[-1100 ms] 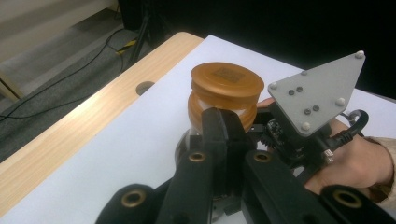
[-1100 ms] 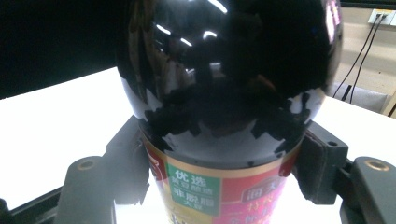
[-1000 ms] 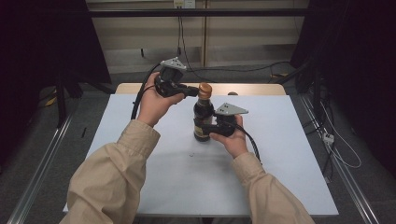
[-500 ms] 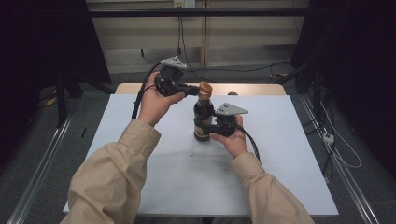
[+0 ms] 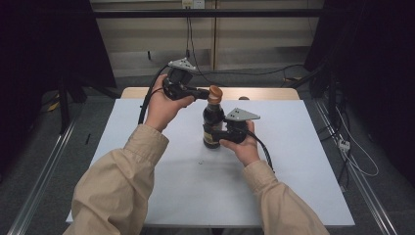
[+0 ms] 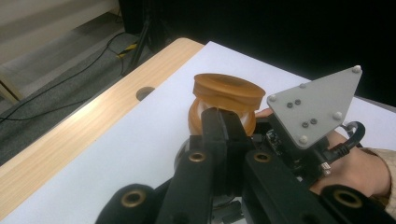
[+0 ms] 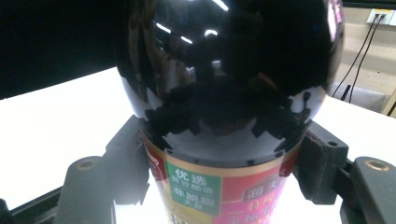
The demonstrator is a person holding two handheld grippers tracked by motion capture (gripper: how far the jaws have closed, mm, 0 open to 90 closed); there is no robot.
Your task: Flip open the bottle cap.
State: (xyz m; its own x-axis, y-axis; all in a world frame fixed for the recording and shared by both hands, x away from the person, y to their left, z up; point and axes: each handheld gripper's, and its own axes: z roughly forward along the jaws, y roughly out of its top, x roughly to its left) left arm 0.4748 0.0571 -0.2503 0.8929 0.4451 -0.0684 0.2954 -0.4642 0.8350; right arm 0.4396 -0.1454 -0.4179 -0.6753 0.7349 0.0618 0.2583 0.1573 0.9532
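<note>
High view: a dark bottle (image 5: 213,125) is seen upright on the white table (image 5: 147,147), near its middle. Its body is clamped between the jaws of the right gripper (image 5: 221,133), pressed against both sides of the label in the right gripper view. The brown cap (image 5: 215,92) is met by the left gripper (image 5: 203,93), whose jaws are drawn together, their tips touching the cap (image 6: 224,103).

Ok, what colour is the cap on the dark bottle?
Orange-brown. The cap shows best in the left gripper view, just beyond the left claw.
</note>
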